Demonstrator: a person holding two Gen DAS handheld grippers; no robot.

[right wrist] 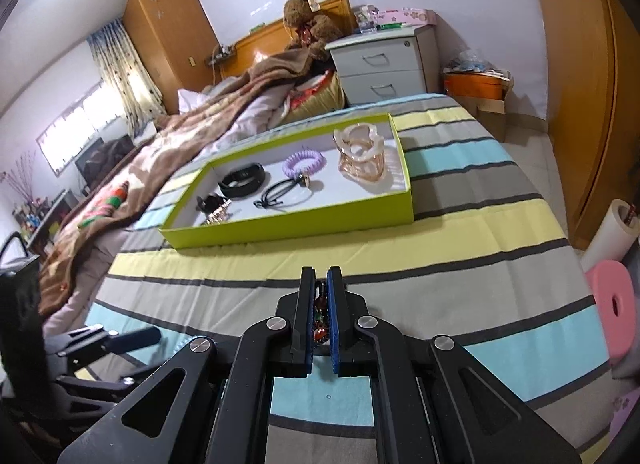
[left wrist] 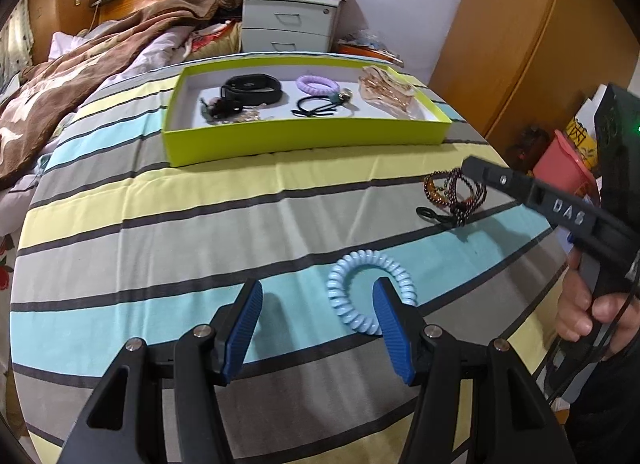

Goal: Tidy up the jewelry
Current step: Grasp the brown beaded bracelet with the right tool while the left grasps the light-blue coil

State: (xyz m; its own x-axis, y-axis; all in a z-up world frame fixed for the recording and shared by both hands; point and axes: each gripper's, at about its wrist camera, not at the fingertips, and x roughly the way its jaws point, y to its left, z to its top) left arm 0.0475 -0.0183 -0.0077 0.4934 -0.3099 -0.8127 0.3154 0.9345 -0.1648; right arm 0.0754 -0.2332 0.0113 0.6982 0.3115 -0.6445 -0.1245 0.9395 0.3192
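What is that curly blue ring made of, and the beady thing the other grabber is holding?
The blue coil ring looks like smooth, glossy plastic, twisted like a phone cord. The bead bracelets, pinched by the right gripper, look like shiny dark-red and amber beads, perhaps glass or stone.

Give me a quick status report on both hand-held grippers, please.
Left hand-held gripper open, one finger inside blue coil hair tie. Right hand-held gripper shut on beaded bracelets. Path to green tray unobstructed.

You can read one marking clearly: the raised letters "DAS" on the black side of the right gripper (left wrist: 474, 168), at the right of the left wrist view. A yellow box (left wrist: 580, 136) far right shows a large dark character, too cropped to read. The teddy bear's tag (right wrist: 314, 4) is too small to read.
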